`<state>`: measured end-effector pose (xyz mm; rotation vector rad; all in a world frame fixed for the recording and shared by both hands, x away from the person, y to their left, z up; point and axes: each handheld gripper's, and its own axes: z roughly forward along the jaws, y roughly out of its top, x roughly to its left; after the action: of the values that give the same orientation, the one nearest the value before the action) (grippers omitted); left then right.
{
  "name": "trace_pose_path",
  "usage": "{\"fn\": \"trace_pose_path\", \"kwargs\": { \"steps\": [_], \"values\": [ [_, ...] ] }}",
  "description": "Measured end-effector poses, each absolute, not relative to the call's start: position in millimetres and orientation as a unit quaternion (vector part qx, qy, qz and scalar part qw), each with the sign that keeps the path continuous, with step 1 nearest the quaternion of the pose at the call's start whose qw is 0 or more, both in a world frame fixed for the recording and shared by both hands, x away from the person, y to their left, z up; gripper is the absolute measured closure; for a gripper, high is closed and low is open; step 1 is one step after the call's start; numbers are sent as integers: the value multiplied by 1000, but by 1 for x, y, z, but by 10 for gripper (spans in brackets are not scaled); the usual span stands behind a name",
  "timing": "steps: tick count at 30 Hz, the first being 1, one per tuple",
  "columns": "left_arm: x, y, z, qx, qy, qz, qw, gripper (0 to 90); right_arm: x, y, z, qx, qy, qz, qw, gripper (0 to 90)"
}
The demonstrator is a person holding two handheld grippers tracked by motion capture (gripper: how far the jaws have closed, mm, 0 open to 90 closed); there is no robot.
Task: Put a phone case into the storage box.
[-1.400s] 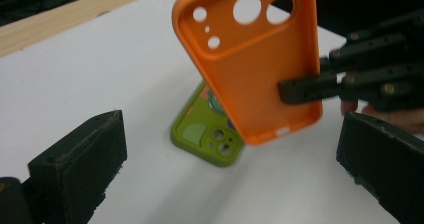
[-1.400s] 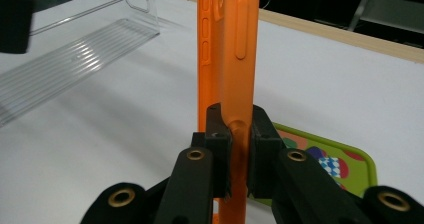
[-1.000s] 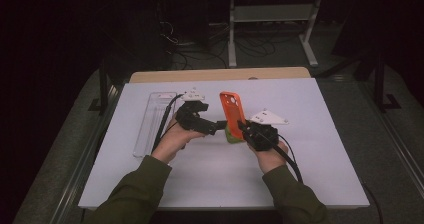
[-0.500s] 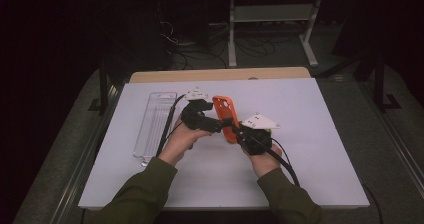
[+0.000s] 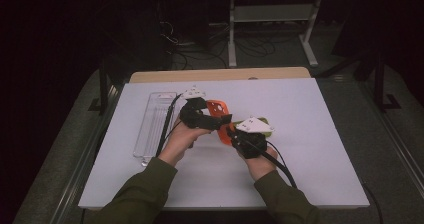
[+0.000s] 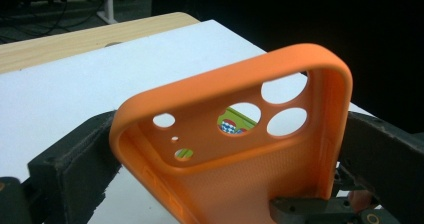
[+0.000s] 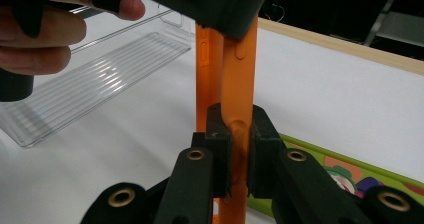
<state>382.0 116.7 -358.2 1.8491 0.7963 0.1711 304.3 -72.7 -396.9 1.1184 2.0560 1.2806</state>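
Observation:
An orange phone case [image 5: 218, 109] with several camera holes is held above the white table top [image 5: 310, 134] by both grippers. My left gripper [image 5: 212, 120] spans the case [image 6: 240, 149] across its width, a jaw pressed on each long edge. My right gripper [image 5: 234, 133] is shut on one side wall of the case [image 7: 235, 74], its pads [image 7: 218, 144] pinching the thin orange edge. In the right gripper view the left gripper's jaw covers the case's upper end. A person's hand holds each gripper.
A clear ribbed plastic tray [image 5: 155, 124] lies left of the hands, also seen in the right gripper view [image 7: 95, 69]. A green, colourfully printed flat item [image 5: 267, 129] lies on the table under the right gripper. A wooden strip [image 5: 220, 75] runs along the far edge.
The orange case stood tall between the hands a second ago; now it is tipped lower and sits further left. Both grippers keep hold of it.

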Motion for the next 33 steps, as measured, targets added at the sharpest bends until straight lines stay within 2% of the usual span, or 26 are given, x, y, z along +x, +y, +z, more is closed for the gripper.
{"fn": "trace_pose_path", "kwargs": {
  "steps": [27, 33],
  "values": [
    [379, 114, -358, 765, 338, 67, 544, 3, 303, -67, -402, 401, 762, 455, 228, 811],
    [379, 116, -358, 756, 343, 68, 553, 69, 303, -66, -403, 402, 761, 454, 230, 811]
  ]
}}
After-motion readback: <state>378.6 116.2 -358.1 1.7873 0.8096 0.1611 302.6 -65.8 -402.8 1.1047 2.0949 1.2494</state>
